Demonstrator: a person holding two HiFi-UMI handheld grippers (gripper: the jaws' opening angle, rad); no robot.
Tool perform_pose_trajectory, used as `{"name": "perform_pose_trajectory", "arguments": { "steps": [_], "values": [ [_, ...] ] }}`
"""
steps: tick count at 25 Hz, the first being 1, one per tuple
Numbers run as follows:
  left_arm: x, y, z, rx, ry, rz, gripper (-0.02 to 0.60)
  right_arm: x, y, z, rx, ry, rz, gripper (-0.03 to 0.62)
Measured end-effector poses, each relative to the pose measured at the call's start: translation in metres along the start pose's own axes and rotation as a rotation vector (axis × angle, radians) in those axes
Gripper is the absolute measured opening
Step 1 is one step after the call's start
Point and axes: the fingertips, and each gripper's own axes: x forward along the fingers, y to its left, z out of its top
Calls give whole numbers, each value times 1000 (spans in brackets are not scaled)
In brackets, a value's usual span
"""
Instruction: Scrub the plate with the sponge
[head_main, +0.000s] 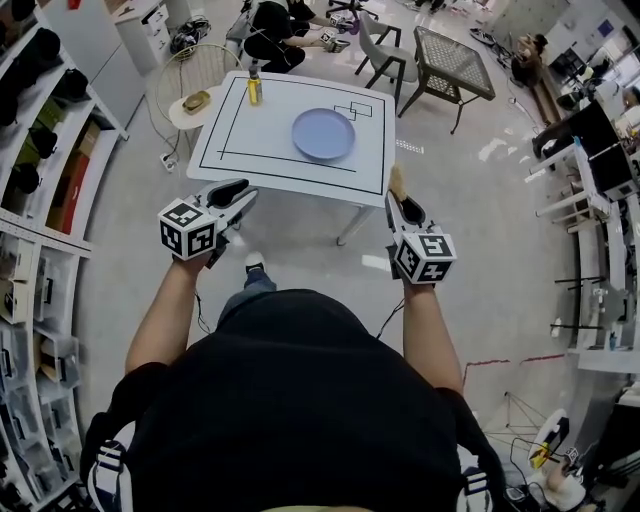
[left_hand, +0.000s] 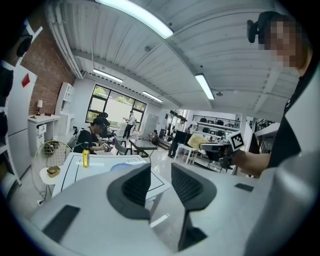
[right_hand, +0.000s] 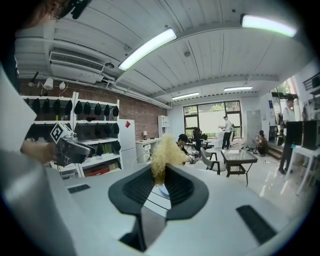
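Note:
A pale blue plate (head_main: 323, 134) lies on the white table (head_main: 270, 150), well ahead of both grippers; it also shows small in the left gripper view (left_hand: 122, 166). My right gripper (head_main: 397, 196) is shut on a yellow sponge (head_main: 398, 181), held short of the table's near edge. In the right gripper view the sponge (right_hand: 162, 155) sticks up from between the jaws of the right gripper (right_hand: 159, 182), and a sliver of the plate (right_hand: 164, 190) shows below it. My left gripper (head_main: 240, 192) hangs open and empty at the left, seen close up in its own view (left_hand: 160, 182).
A yellow bottle (head_main: 254, 88) stands at the table's far left corner. A small round side table (head_main: 195, 103) sits to the left. Shelves (head_main: 40, 150) line the left side. Chairs (head_main: 385, 55), a wicker table (head_main: 450, 60) and a seated person (head_main: 270, 35) are beyond.

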Motion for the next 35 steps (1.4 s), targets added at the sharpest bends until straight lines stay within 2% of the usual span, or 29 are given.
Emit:
{"name": "perform_pose_trajectory", "arguments": {
  "steps": [8, 19, 35],
  "values": [
    [11, 31, 2, 0, 25, -2, 132, 29, -1, 4, 1, 12, -3, 63],
    [55, 79, 11, -8, 67, -66, 132, 79, -16, 4, 37, 44, -23, 57],
    [108, 163, 42, -12, 95, -111, 132, 167, -29, 2, 64, 99, -29, 57]
  ]
}}
